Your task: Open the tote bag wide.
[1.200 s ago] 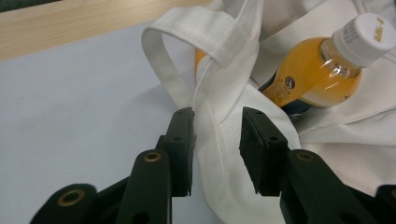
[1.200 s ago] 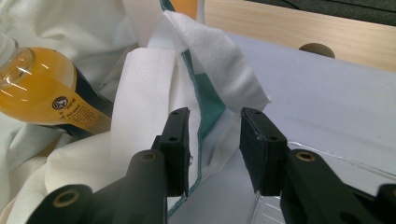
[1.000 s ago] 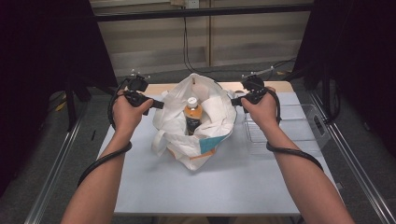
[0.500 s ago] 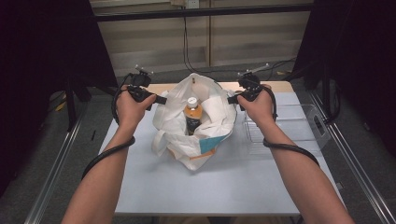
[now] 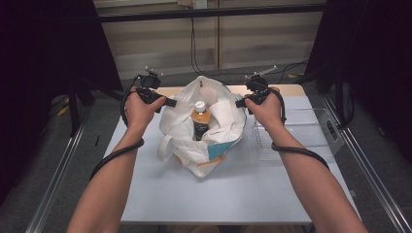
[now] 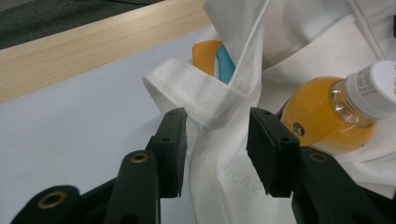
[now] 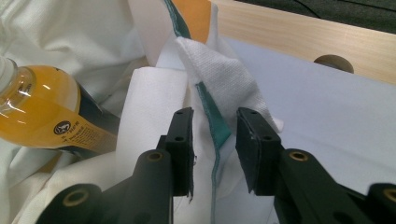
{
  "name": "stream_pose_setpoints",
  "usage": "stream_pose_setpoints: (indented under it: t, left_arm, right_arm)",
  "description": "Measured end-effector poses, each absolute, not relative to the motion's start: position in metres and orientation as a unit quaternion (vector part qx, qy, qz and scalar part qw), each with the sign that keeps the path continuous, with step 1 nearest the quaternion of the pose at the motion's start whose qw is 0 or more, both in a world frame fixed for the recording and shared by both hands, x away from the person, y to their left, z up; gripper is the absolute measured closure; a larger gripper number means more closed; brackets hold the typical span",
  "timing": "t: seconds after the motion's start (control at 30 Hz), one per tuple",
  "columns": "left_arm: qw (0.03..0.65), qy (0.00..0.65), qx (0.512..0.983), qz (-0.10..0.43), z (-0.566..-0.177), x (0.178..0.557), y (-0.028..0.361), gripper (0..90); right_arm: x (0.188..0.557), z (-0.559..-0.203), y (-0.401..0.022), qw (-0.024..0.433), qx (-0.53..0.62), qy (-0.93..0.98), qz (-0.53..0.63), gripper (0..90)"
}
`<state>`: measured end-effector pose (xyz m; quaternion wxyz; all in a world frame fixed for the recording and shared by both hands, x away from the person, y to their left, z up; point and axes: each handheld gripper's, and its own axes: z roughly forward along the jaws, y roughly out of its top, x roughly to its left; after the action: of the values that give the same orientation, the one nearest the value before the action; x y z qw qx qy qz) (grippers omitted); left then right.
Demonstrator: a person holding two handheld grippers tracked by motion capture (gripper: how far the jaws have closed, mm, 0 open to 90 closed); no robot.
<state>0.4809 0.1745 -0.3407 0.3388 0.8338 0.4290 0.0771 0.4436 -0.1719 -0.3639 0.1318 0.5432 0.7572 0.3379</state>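
The jaws of the left gripper stood spread on either side of the bag's rim fold, and they had just been opening, with the white cloth between them but neither pad pressing on it. The jaws of the right gripper were also apart, astride the opposite rim where a teal seam ran down the cloth; they had just been closing, yet a gap showed on both sides of the fabric. In the high view the bag sat mid-bench, between the two hands, its mouth facing up and held wide from left to right. The left gripper met the rim from the bag's left, the right gripper from its right, so each rim edge lay straight ahead of its own jaws. A bottle of orange drink stood in the bag with its white cap up, its long axis near upright and a little nearer the right hand than the left hand. A clear tray lay on the bench just right of the bag. Judged from this, either hand could reach the bottle only by coming in over the rim from above, the right one by the shorter way.
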Motion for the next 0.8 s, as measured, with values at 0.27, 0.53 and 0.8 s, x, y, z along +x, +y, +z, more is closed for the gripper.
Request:
stream_pose_setpoints:
  t: [0.27,0.53,0.8]
  left_arm:
    - [0.344,0.431,0.83,0.083,-0.347,0.483,0.179,64.7]
    - [0.341,0.428,0.833,0.077,-0.348,0.483,0.178,70.3]
    - [0.348,0.429,0.83,0.08,-0.351,0.484,0.174,58.3]
  right_arm:
    - [0.445,-0.368,-0.168,0.123,0.544,0.757,0.34,82.0]
    - [0.447,-0.37,-0.166,0.122,0.54,0.761,0.338,86.6]
    - [0.447,-0.37,-0.166,0.118,0.538,0.764,0.336,87.0]
